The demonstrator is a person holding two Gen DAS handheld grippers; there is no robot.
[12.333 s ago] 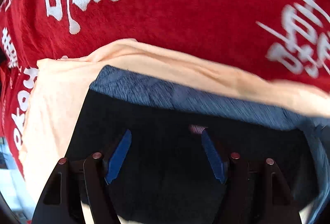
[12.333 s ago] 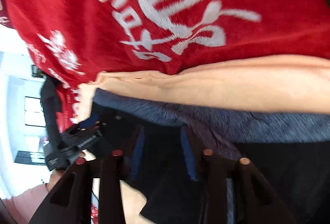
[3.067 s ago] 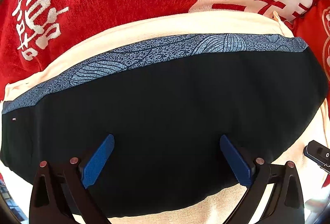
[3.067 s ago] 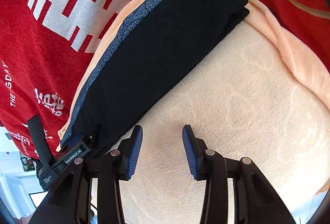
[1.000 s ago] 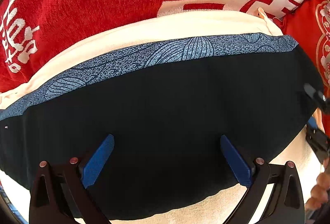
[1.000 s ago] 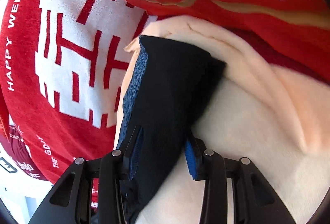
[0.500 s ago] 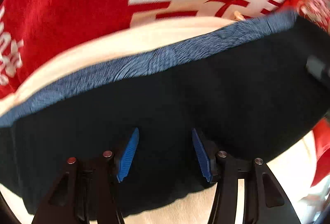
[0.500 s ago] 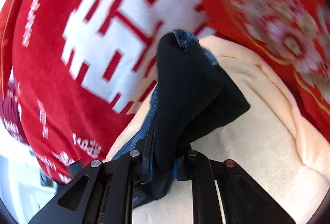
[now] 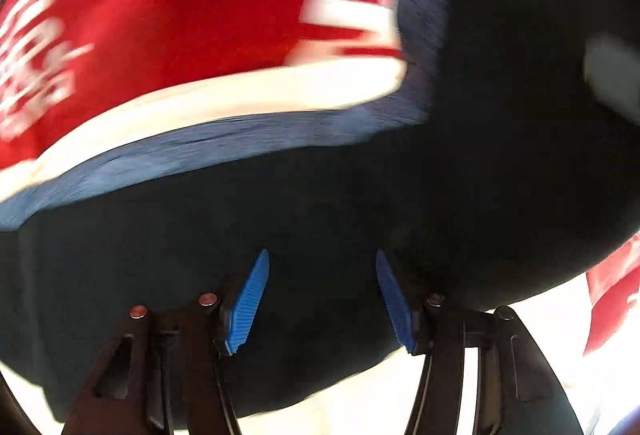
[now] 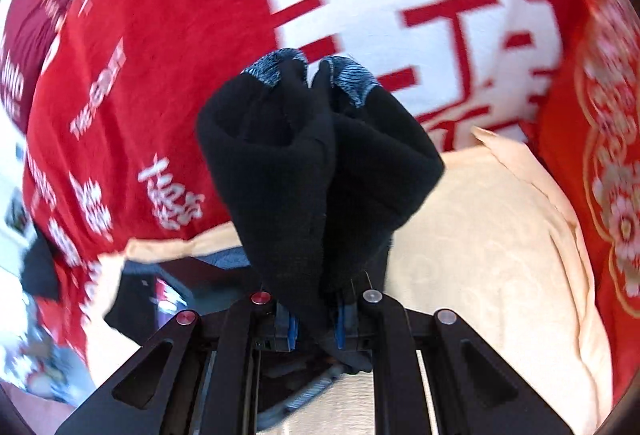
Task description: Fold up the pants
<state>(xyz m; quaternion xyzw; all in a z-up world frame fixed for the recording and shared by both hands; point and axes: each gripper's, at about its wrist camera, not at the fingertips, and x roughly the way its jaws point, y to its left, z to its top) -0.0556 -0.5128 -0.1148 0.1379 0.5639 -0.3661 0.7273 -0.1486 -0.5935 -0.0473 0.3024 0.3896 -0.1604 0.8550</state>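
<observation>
Your right claw (image 10: 314,331) is clenched on the pants (image 10: 316,163), one end gathered and raised off the cream blanket (image 10: 500,255).
That pinch bunches the black cloth and its blue patterned band above the blanket's far edge, likely so you can carry this end across for the next fold. Your left claw (image 9: 320,299) hovers over the flat half of the pants, jaws opening with the cloth between them but not gripped; it probably frees that half so the raised end can lie over it. The red bedspread (image 10: 180,35) shows beyond the blanket's edge.
</observation>
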